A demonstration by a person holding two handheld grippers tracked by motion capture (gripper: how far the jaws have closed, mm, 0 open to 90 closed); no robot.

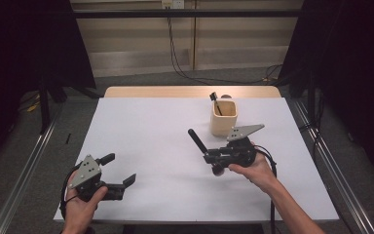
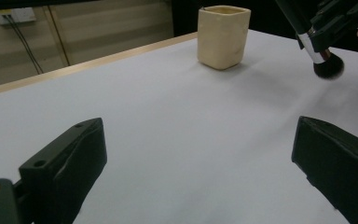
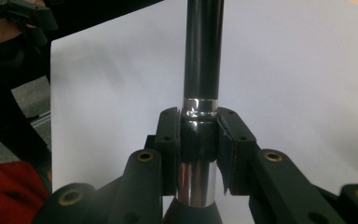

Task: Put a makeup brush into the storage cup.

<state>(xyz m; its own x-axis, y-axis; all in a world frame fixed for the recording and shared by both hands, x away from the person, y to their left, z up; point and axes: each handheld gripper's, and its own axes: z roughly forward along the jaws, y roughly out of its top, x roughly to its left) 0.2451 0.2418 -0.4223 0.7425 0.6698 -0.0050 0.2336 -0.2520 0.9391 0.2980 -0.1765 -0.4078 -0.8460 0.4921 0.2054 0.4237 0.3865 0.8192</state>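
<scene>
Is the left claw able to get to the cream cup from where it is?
Probably yes. The left claw is open and holds nothing, and bare white table lies between it and the cream cup. The brush in the right claw hangs off to one side.

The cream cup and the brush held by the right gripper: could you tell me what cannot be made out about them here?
- Cream cup, high view: its wall hides the lower end of the black tool inside.
- Cup, left gripper view: the inside is below the rim.
- Brush, right gripper view: the right gripper covers the ferrule; the frame edges cut off the handle end and bristles.
</scene>
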